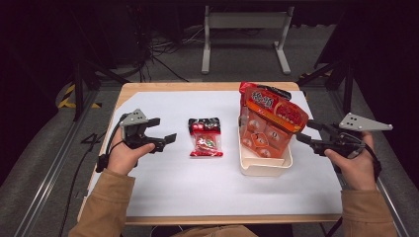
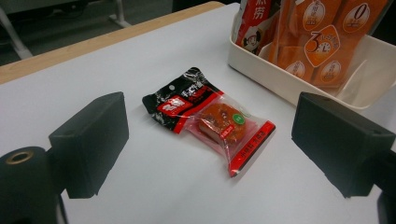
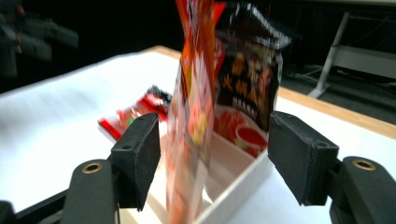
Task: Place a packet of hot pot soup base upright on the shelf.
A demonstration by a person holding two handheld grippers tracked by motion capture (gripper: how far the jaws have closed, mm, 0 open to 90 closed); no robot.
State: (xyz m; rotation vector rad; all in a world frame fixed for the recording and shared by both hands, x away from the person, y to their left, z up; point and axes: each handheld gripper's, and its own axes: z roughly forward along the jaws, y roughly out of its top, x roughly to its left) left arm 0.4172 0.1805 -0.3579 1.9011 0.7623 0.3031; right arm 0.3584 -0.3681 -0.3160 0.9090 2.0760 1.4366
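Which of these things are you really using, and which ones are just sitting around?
In use:
- orange snack bag, standing in the bin
- white bin
- small red and black packet on the white table cover
- right gripper, open beside the bin
- left gripper, open near the small packet

Just lying about:
- grey metal stand on the floor behind the table
- cables on the floor

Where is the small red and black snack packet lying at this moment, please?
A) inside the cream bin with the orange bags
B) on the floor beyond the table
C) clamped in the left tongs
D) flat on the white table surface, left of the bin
D: the small snack packet lies flat on the white table surface, apart from the cream bin to its right, with the open left tongs short of it.
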